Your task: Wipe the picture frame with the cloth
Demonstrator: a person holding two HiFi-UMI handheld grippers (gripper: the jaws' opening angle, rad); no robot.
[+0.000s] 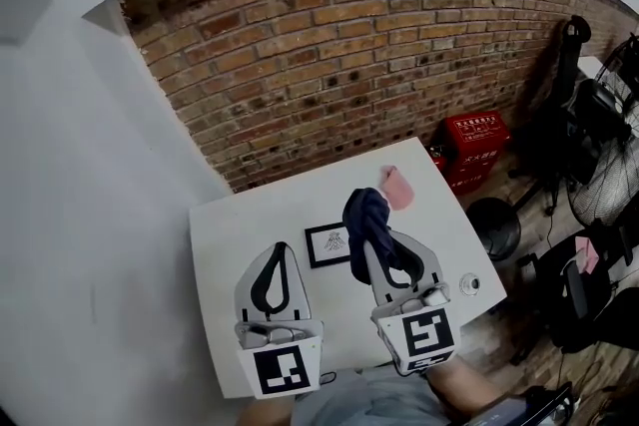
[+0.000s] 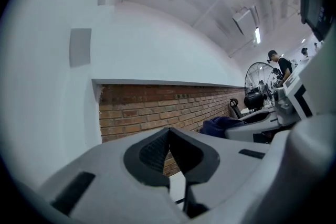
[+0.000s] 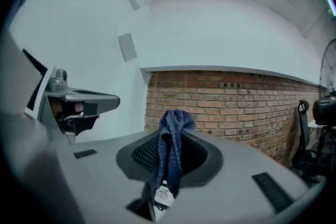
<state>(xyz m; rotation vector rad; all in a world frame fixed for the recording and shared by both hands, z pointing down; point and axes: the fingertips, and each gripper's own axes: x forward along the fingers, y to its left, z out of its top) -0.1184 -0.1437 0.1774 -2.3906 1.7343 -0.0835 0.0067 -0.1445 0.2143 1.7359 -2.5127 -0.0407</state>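
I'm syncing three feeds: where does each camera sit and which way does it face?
Head view: on the head, looking steeply down at the table, picture frame, left gripper and right gripper.
Left gripper view: rides the left gripper, looking along its shut jaws at the brick wall.
Right gripper view: rides the right gripper, looking along jaws shut on the cloth.
Shared: both gripper views show the brick wall and each other's gripper.
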